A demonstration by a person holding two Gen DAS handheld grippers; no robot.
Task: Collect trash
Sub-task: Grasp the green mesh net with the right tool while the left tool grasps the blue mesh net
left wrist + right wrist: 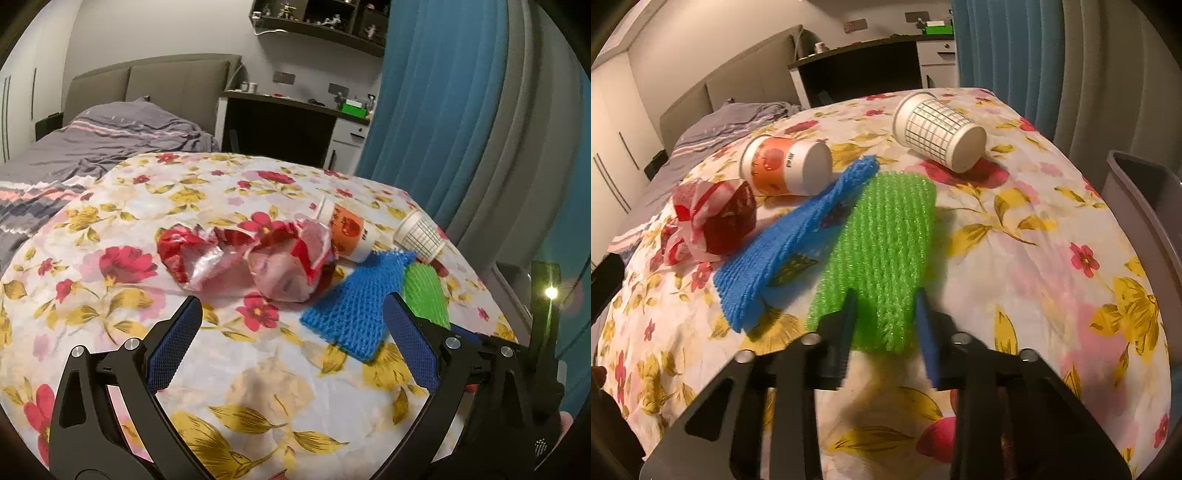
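Observation:
Trash lies on a floral tablecloth [258, 369]. A crumpled red and white plastic wrapper [243, 258] is ahead of my left gripper [291, 314], which is open and empty above the cloth. A blue foam net [358, 302], a green foam net [882, 236], an orange paper cup [786, 166] and a grid-patterned paper cup [938, 129] lie on their sides. My right gripper [886, 306] has its fingers on either side of the green net's near end, narrowly apart, closing around it.
A grey bin [1145, 206] stands at the table's right edge. A blue curtain [461, 110] hangs behind it. A bed [92, 147] and a desk [288, 110] are beyond the table.

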